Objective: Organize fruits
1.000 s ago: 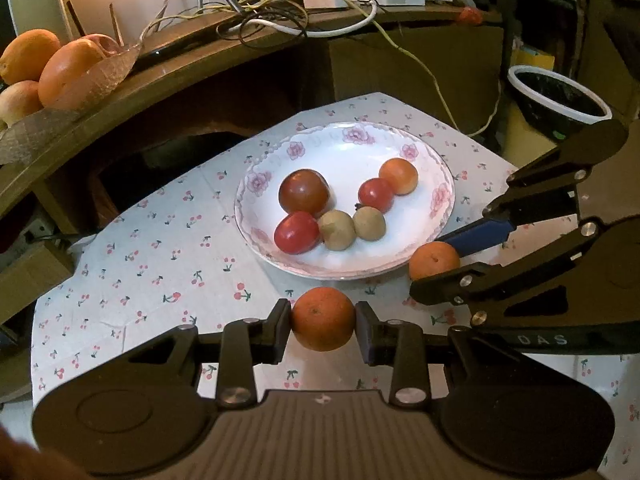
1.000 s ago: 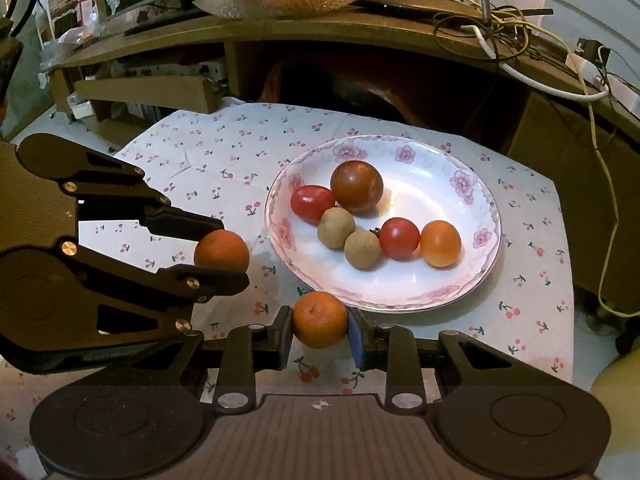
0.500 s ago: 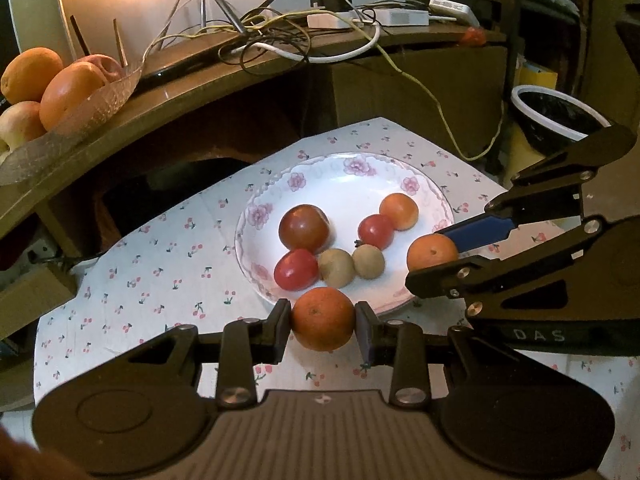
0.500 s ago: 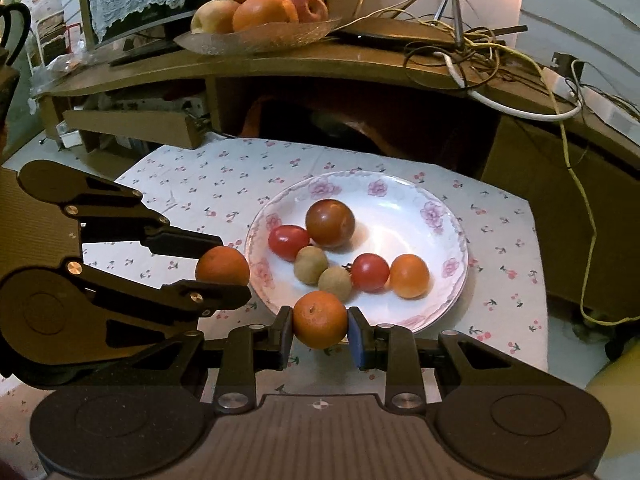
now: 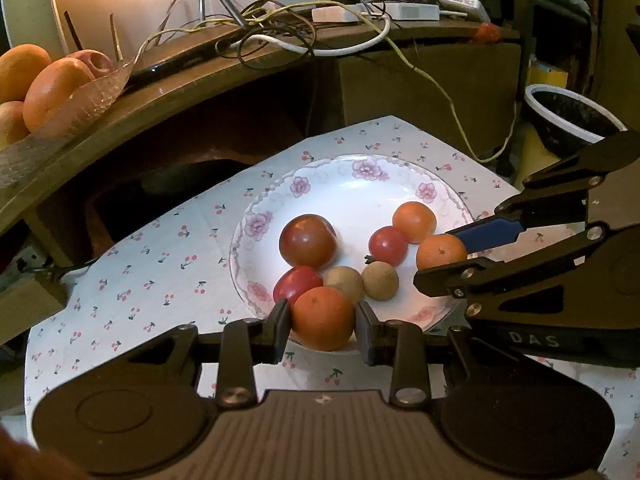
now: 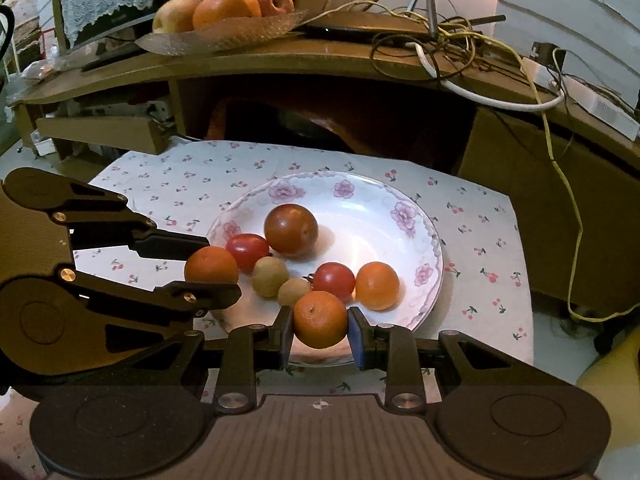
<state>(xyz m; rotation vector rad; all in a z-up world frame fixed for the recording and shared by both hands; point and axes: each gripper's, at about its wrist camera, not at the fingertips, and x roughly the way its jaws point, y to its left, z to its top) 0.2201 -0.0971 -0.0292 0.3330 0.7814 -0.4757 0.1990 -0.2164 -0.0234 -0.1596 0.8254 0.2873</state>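
Note:
A white flowered plate on the cherry-print cloth holds a large dark tomato, two red tomatoes, two brown round fruits and a small orange. My left gripper is shut on an orange above the plate's near rim. My right gripper is shut on another orange, also above the plate's near edge. Each gripper shows in the other view, holding its orange.
A glass dish of oranges and apples stands on the wooden shelf behind, with tangled cables. A dark bin with a white rim stands to the right of the table.
Both grippers have moved forward with their oranges, from in front of the plate to over its near rim. The plate's fruits have not moved.

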